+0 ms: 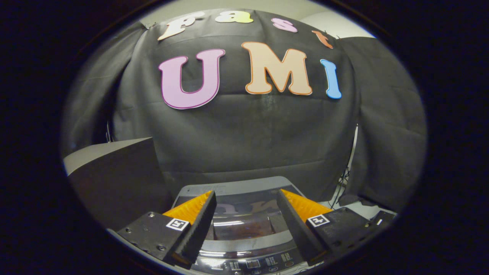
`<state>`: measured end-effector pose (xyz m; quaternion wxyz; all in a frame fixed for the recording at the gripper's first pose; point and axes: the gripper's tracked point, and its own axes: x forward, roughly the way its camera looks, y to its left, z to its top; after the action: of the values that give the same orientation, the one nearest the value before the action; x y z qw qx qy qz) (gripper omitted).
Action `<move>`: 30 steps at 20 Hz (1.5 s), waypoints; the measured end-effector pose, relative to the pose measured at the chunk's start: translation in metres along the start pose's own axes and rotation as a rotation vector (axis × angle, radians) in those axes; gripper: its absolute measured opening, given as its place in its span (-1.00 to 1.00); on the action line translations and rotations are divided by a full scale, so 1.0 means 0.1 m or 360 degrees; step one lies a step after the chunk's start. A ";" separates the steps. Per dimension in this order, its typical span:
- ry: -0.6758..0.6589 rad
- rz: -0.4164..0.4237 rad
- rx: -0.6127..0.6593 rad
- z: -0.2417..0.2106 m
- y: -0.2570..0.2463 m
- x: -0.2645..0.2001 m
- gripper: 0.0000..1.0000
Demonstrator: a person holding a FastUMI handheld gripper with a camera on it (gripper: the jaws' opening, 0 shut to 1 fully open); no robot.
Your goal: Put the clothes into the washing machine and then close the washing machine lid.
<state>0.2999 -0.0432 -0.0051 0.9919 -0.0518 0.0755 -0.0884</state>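
A grey top-loading washing machine [237, 188] stands below and ahead of me, its dark glass lid [244, 214] lying flat and shut. Through the glass a reddish shape shows faintly inside the drum. The control panel [252, 263] with small buttons runs along the machine's near edge, right under my fingers. My gripper [246, 200] hovers above the lid, open, with a wide gap and nothing between the fingers [200, 221]. Whether the fingers touch the lid is unclear.
A dark box-like stand with a pale top [114, 172] sits close to the left of the machine. Behind the machine hangs the black cloth wall [248, 137]. A thin cable or pole [349, 168] runs down at the right, above a pale floor patch.
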 end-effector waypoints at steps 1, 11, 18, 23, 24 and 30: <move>-0.0003 0.0009 -0.0015 0.00 0.02 -0.09 0.94; -0.0029 0.0017 -0.0061 -0.05 0.06 -0.95 0.96; -0.0088 0.0027 -0.0009 0.15 0.01 -1.54 0.95; -0.0082 0.0037 0.0063 0.22 -0.15 -1.91 0.95; -0.0081 0.0031 0.0057 0.21 -0.20 -1.98 0.94; -0.0169 0.0109 0.0106 0.25 -0.38 -2.41 0.94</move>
<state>0.0633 -0.0343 0.0582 0.9981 -0.0207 0.0213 -0.0539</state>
